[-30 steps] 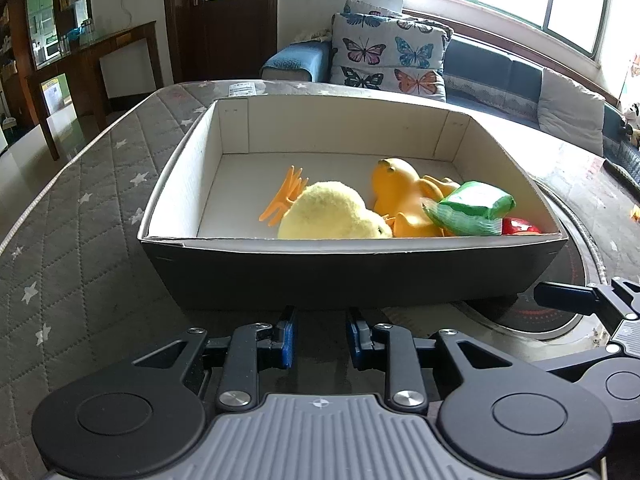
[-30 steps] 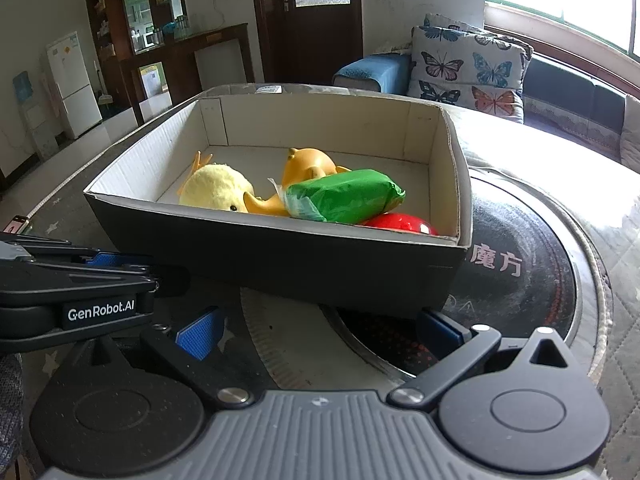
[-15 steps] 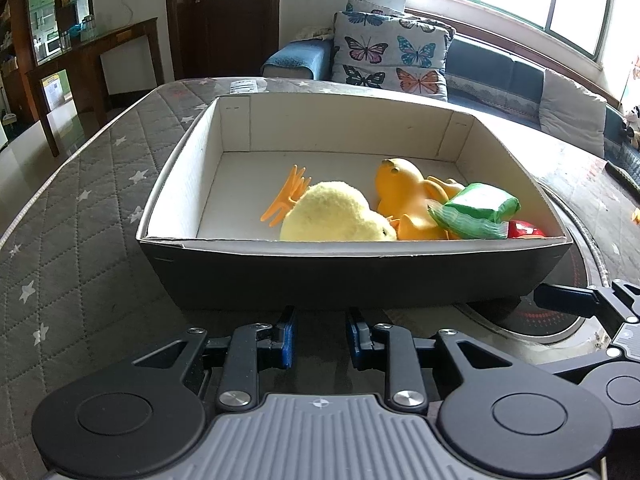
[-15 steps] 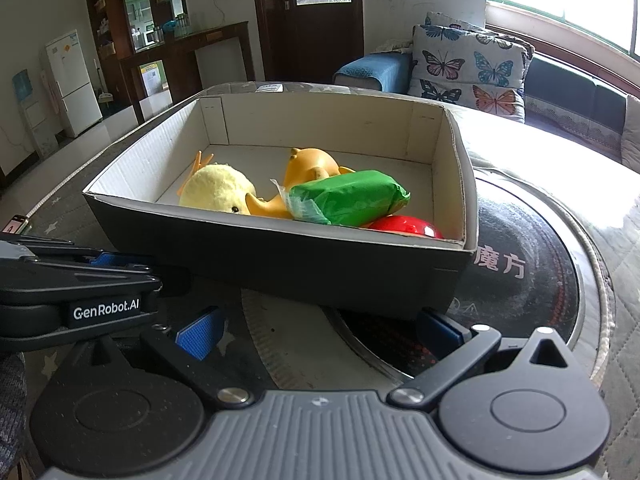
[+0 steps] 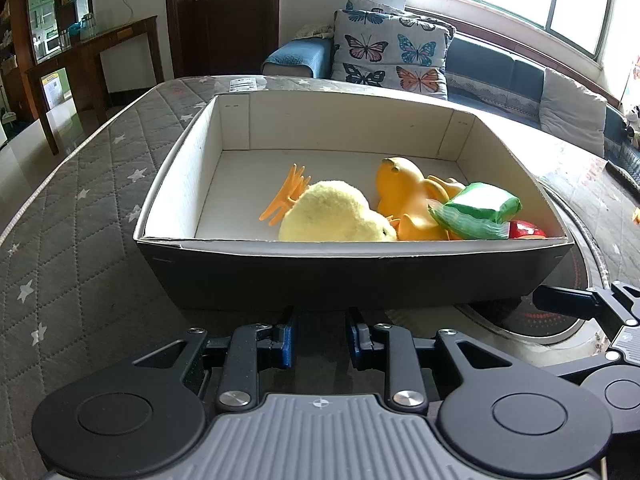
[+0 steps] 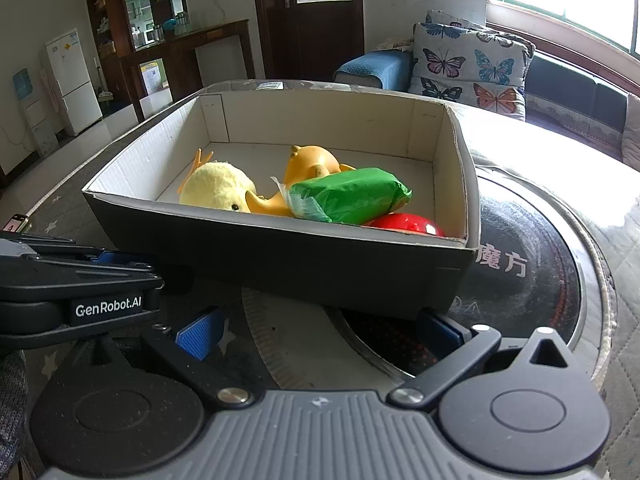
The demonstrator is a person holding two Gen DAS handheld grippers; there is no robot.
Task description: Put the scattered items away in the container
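A black cardboard box (image 5: pixel 352 276) with a white inside stands on the table, just ahead of both grippers; it also shows in the right wrist view (image 6: pixel 280 264). In it lie a yellow plush chick (image 5: pixel 336 216) (image 6: pixel 218 192), an orange rubber duck (image 5: pixel 408 196) (image 6: pixel 308 168), a green packet (image 5: pixel 480 208) (image 6: pixel 352 194) and a red item (image 5: pixel 526 230) (image 6: pixel 408 226). My left gripper (image 5: pixel 319 338) is empty, its jaws a narrow gap apart, low before the box's near wall. My right gripper (image 6: pixel 320 330) is open and empty, to the right of the left one.
The box rests partly on a round black hotplate (image 6: pixel 532 280) set in the table. A grey quilted cover with stars (image 5: pixel 72 240) lies on the left. A sofa with butterfly cushions (image 5: pixel 392 56) stands behind. A dark wooden sideboard (image 5: pixel 92 52) is at far left.
Both views have shifted slightly; the box sits a little further right in the frame. The grippers' openings are unchanged.
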